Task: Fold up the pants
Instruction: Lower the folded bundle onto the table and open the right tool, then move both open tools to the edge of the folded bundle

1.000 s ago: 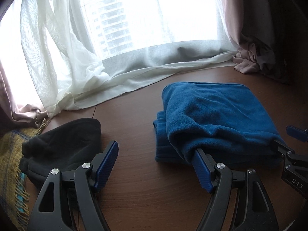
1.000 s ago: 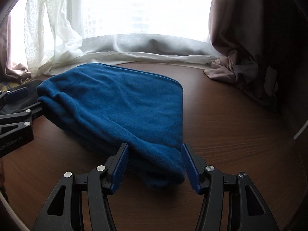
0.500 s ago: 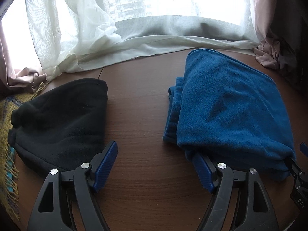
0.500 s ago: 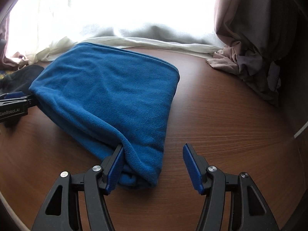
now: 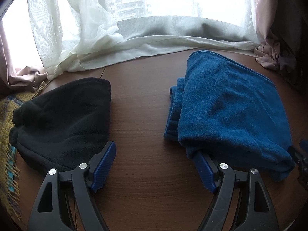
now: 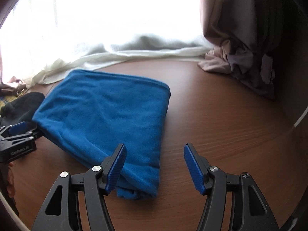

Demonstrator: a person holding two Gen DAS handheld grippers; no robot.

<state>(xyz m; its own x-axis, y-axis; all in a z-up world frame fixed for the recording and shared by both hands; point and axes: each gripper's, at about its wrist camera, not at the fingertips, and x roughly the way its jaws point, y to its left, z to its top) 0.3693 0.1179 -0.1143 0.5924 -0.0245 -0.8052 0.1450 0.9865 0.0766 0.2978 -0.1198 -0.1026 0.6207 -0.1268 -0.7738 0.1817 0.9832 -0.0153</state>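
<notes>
- My left gripper [image 5: 154, 165] is nearest in the left wrist view, its jaws wide apart over the wooden table [image 5: 138, 115]; the right-hand finger [image 5: 205, 173] has its tip tucked under the near edge of the folded blue fleece pants [image 5: 231, 111], and the left-hand finger sits just beside a black fleece garment [image 5: 63, 119].
- My right gripper [image 6: 155, 166] also stands spread, clamping nothing; its left finger [image 6: 115, 168] touches the near corner of the blue pants [image 6: 107, 119], its right finger over bare wood.
- The pants lie flat in a rough rectangle on the table, between the two grippers.
- At the left edge, a yellow fringed blanket [image 5: 7, 154] lies beside the black garment.
- Farthest back, white sheer curtains [image 5: 134, 38] pool on the table below a bright window, with a pinkish drape [image 6: 236, 44] bunched at the right.
</notes>
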